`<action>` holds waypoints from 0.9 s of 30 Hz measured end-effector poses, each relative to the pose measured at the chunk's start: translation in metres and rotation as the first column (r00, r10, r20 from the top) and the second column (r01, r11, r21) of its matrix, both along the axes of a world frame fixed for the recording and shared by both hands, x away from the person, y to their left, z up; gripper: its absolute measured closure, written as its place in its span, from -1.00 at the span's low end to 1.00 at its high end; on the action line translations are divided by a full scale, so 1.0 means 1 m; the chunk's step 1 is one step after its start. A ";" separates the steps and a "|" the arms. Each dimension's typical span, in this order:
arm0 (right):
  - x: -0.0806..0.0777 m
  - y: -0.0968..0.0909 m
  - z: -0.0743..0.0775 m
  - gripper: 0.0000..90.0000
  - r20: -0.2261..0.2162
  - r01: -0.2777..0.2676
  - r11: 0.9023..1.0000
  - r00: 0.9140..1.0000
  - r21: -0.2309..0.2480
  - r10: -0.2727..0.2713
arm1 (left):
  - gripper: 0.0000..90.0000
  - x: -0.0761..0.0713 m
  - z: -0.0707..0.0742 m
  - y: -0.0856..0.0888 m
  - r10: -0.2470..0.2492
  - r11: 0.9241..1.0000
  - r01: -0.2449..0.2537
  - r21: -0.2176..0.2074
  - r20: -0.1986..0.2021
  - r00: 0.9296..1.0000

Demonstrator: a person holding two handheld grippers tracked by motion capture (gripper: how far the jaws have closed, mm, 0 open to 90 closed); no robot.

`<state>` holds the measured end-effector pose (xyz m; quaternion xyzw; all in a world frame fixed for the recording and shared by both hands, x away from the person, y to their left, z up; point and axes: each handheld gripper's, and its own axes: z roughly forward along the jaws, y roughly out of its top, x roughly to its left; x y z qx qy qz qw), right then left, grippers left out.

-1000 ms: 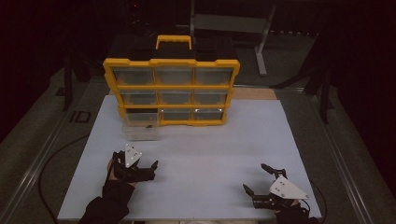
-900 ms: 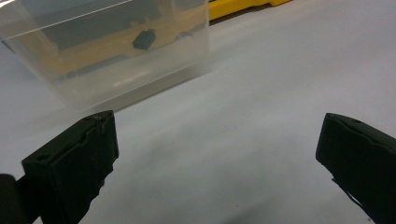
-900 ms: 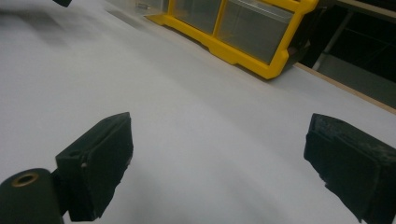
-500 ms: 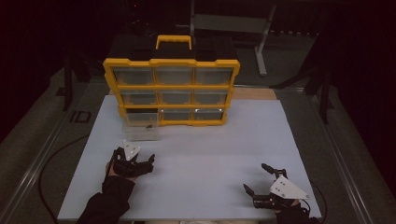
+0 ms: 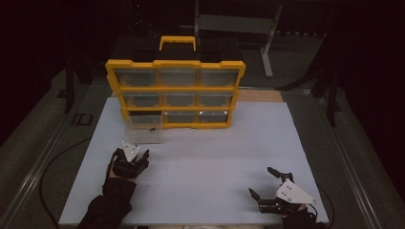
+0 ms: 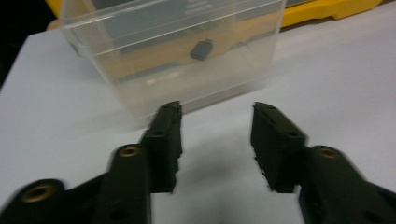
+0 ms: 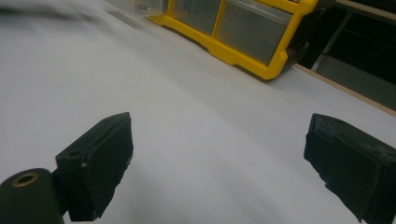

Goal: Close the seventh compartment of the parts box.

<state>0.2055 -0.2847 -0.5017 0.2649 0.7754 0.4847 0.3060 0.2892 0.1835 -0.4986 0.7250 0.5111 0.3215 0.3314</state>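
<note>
While it stands pulled out on the white table (image 5: 205, 162), left of centre in the high view, the clear plastic drawer (image 5: 143, 128) lies just ahead of the left gripper (image 5: 130, 160). Its jaws have just been closing, with nothing between them. At upper centre, the left gripper view shows a small dark block (image 6: 201, 50) inside the drawer. Lower right, the right gripper (image 5: 267, 183) gapes empty over bare table, well apart from the yellow drawer cabinet (image 5: 175, 93).

dim workshop: yellow parts organizer (image 5: 175, 93) on white table (image 5: 215, 162).
</note>
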 end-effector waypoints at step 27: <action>0.000 0.000 0.000 -0.82 -0.002 0.002 1.000 1.000 0.000 -0.002 | 1.00 0.027 -0.002 0.006 -0.055 0.998 0.055 -0.012 -0.001 0.998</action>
